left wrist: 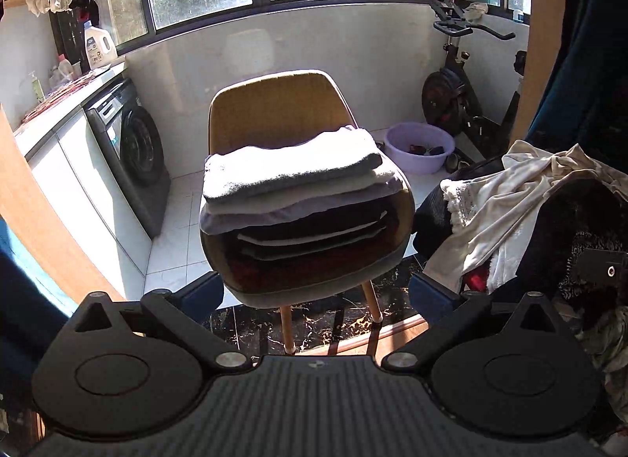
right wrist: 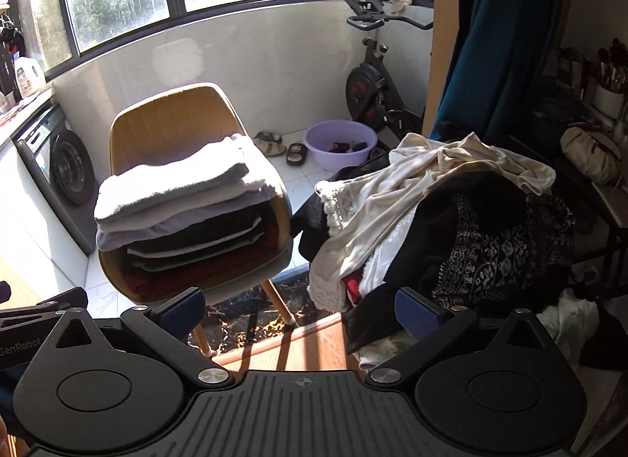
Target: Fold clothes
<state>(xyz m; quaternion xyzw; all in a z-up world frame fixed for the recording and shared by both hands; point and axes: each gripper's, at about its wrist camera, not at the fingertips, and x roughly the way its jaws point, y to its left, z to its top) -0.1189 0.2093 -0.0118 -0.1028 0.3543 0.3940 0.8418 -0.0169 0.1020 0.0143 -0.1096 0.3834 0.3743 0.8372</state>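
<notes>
Blue-padded fingers (right wrist: 183, 309) of the right gripper (right wrist: 300, 309) frame the bottom of its view, spread wide with nothing between them; the left gripper (left wrist: 316, 294) is spread the same way and equally empty, hanging in front of the chair (left wrist: 271, 103). On that chair's seat the folded stack (left wrist: 298, 190) reaches from the front edge back to the backrest, dark and red pieces low down, pale grey and white ones on top, the topmost lit by sun. To its right, just beside the chair, lies the unfolded heap (right wrist: 451, 229): a cream garment (right wrist: 400, 201) with a lacy trim is draped over the top and left side, a black-and-white patterned piece (right wrist: 506, 245) sits on the right, and something red shows near the bottom. What the heap rests on cannot be told. The step in hand looks like picking the next piece, and the cream garment is the sensible choice, since it lies uppermost and should lift free without dragging the rest. Best to take it with the right gripper at a clear edge, near the lace hem, pinching one layer only, then find a second edge with the left gripper so the cloth hangs flat. Lifting slowly matters, for the dark pieces underneath may cling and slide off.
</notes>
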